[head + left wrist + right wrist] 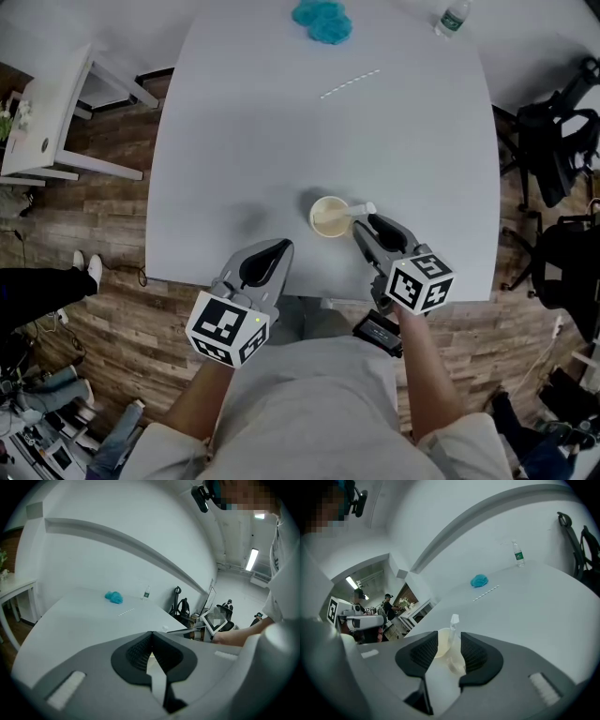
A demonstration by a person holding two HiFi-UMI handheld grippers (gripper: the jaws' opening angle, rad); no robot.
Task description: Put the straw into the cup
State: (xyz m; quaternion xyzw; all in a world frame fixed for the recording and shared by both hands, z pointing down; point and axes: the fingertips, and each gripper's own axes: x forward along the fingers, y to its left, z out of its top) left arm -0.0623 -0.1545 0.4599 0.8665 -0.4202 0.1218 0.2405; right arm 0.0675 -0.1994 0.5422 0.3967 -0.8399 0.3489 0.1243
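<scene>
Head view first: the cup (328,217) sits on the white table (234,141) near the person's edge. The straw (361,210) is already in it, leaning out over the rim toward 3 o'clock.

The right gripper (367,225) is just off the cup at about 4 o'clock. From above you can't really judge its fingers. The right gripper view sorts that out: the jaws stand wide apart, with the cup (443,644) and the straw (453,625) showing in the gap. Neither pad presses on them, so it holds nothing.

The left gripper (272,255) hangs over the table edge at about 7 o'clock from the cup, well apart from it. Its own view shows the pads (140,651) meeting at the tips with nothing between them. That view doesn't show the cup clearly at all.

Far side of the table, from the cup: a blue cloth (322,21) at 12 o'clock, a second straw (350,83) lying flat a bit nearer, and a water bottle (453,17) at 1 o'clock. Both gripper views catch all three low across the tabletop, and there the bottle (518,555) is clearly upright.

Only the right gripper view shows a person (389,604) standing way off at 9 o'clock. Only the head view shows the wood floor (112,309) and the white side table (47,112) at 9 o'clock.
</scene>
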